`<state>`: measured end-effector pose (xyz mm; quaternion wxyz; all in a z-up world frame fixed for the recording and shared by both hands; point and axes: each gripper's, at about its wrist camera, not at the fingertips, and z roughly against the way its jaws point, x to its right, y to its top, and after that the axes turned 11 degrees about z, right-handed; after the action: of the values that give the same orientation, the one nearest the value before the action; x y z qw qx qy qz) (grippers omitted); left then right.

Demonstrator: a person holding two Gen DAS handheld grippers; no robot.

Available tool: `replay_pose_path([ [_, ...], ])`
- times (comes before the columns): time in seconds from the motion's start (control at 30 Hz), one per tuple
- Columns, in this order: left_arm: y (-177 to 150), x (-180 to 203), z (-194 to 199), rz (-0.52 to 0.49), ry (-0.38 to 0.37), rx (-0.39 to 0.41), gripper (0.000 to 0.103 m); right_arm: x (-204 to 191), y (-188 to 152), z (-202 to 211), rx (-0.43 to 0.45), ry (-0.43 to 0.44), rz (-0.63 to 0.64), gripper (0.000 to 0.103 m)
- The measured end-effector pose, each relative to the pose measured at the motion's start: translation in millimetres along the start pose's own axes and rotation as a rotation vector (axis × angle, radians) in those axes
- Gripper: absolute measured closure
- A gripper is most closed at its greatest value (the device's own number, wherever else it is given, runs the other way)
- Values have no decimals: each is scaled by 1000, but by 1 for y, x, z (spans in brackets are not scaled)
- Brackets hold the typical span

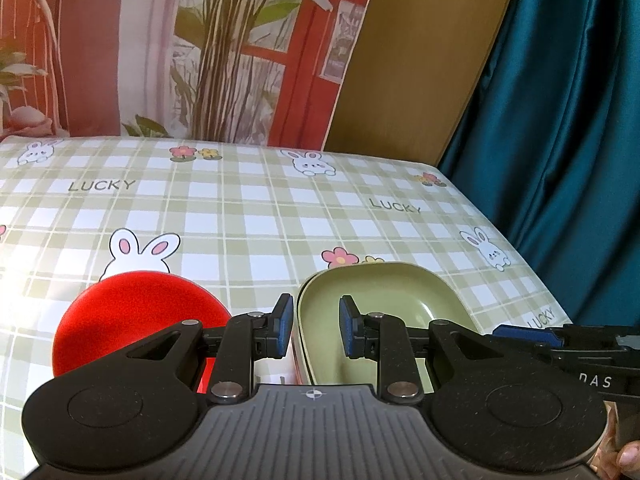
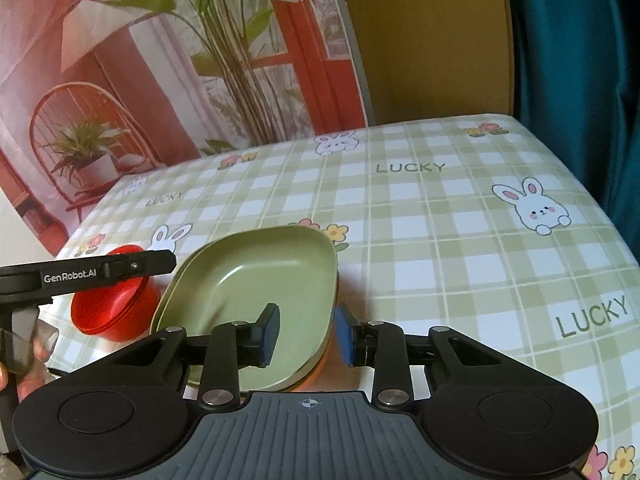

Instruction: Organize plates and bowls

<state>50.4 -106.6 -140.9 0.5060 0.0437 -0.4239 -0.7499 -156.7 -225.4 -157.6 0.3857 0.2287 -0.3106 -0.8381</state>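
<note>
The tablecloth carries "LUCKY" printed repeatedly among its rabbits and flowers; the left gripper reads "GenRobot.AI" along its side; the right gripper shows the letters "DAS".

Red bowl: near part hidden behind left gripper linkage; in right view partly covered by that gripper's arm. Green plate: near rim hidden under right gripper body. Orange thing beneath plate: only a sliver shows, identity unclear. Hand cut off at frame edge.
</note>
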Motion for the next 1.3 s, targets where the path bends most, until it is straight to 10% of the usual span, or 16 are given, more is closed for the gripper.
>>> replay_pose_path([
  [1.3,46,-83,69,-12,151,102,76,-110,59,-53,89,159,145,74],
])
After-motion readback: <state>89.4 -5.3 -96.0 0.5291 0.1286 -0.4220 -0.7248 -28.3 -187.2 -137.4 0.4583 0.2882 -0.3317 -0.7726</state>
